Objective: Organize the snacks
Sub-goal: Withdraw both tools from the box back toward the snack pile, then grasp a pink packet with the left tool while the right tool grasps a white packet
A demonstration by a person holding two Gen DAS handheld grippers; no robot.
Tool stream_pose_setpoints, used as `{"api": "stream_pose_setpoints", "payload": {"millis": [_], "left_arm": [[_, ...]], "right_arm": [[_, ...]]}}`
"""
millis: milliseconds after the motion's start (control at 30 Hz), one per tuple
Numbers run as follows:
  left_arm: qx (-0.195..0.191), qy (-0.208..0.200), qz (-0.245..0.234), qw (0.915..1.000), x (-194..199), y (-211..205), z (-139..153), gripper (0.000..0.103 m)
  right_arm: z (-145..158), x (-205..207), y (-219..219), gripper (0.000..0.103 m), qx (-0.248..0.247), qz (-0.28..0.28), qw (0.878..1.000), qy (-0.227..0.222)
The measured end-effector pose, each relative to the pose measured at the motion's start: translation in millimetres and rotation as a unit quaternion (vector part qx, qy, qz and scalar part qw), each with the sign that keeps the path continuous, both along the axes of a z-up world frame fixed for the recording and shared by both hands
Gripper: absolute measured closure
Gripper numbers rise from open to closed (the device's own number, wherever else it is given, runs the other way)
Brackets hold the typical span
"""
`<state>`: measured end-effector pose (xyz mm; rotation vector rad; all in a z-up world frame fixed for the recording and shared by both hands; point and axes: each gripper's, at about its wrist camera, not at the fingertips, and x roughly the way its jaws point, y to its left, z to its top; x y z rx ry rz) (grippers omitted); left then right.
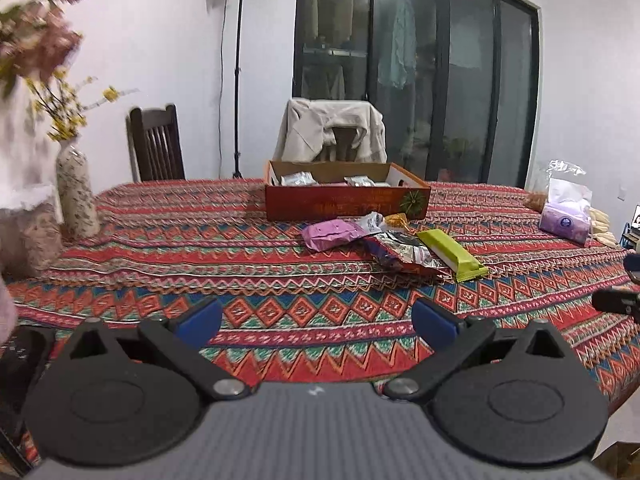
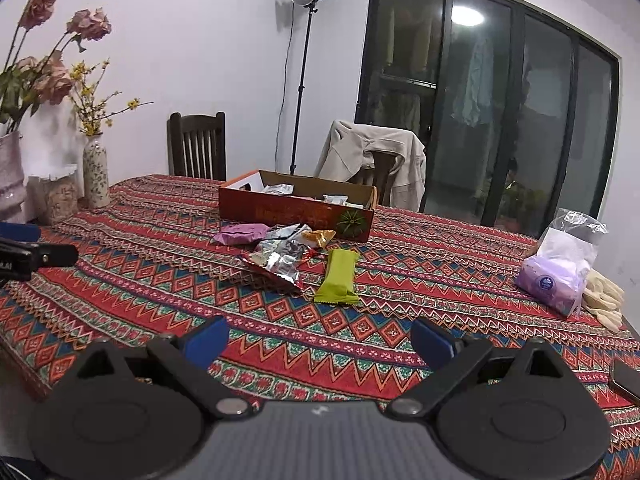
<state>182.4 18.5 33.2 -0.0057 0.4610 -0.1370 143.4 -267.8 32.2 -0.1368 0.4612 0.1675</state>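
Observation:
A red cardboard box (image 1: 344, 202) (image 2: 296, 214) stands at the far middle of the patterned table and holds a few silver snack packets (image 1: 298, 179). In front of it lie a purple packet (image 1: 334, 234) (image 2: 240, 234), a silver-and-red foil bag (image 1: 400, 254) (image 2: 278, 264), a small orange packet (image 2: 318, 237) and a green bar packet (image 1: 452, 254) (image 2: 338, 276). My left gripper (image 1: 316, 320) is open and empty, near the table's front edge. My right gripper (image 2: 320, 340) is open and empty, also short of the snacks.
Vases with flowers (image 2: 96, 172) (image 1: 76, 192) stand at the left. A purple tissue pack (image 2: 554, 280) (image 1: 566, 222) in clear plastic and pale gloves (image 2: 604, 300) lie at the right. A dark phone (image 2: 626, 380) lies at the right front. Chairs (image 2: 196, 146) stand behind the table.

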Motion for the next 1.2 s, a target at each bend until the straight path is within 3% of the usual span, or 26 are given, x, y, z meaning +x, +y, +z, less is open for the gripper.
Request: {"api": "stream_pose_setpoints", "payload": {"millis": [267, 600, 733, 900, 1033, 1067, 1100, 1133, 1200], "left_arm": [[-0.052, 0.040, -0.015, 0.9978, 120.5, -20.1, 4.7, 0.000], [-0.045, 0.095, -0.015, 0.9943, 271.1, -55.8, -33.8, 0.000], [-0.042, 0.117, -0.005, 0.9922, 307.3, -57.7, -53.7, 0.011], [-0.040, 0.123, -0.006, 0.9916, 324.0, -59.6, -72.1, 0.014], [-0.046, 0.113, -0.008, 0.9925, 318.5, -44.9, -72.3, 0.031], [-0.043, 0.111, -0.006, 0.9928, 314.4, -39.4, -71.7, 0.040], [-0.031, 0.108, 0.003, 0.9937, 308.3, -33.3, -71.0, 0.067], [-0.020, 0.100, 0.007, 0.9947, 300.1, -25.7, -67.7, 0.078], [-0.033, 0.100, 0.013, 0.9943, 288.3, -6.8, -63.6, 0.079]], "right_arm": [[-7.1, 46.0, -13.4, 0.005, 0.011, -0.016, 1.000, 0.009], [1.8, 128.5, -28.1, 0.006, 0.047, -0.014, 0.999, -0.012], [5.8, 169.1, -21.8, 0.008, 0.048, -0.005, 0.999, -0.017], [6.1, 223.6, -4.4, 0.014, 0.042, 0.022, 0.999, -0.007], [-1.1, 273.0, 16.4, 0.015, 0.050, 0.054, 0.997, 0.017], [-5.2, 286.0, 23.5, 0.017, 0.051, 0.063, 0.996, 0.027], [-10.0, 300.3, 31.4, 0.024, 0.051, 0.071, 0.995, 0.041], [-15.3, 313.7, 39.4, 0.028, 0.053, 0.076, 0.994, 0.055], [-26.7, 337.3, 56.0, 0.029, 0.060, 0.092, 0.990, 0.089]]}}
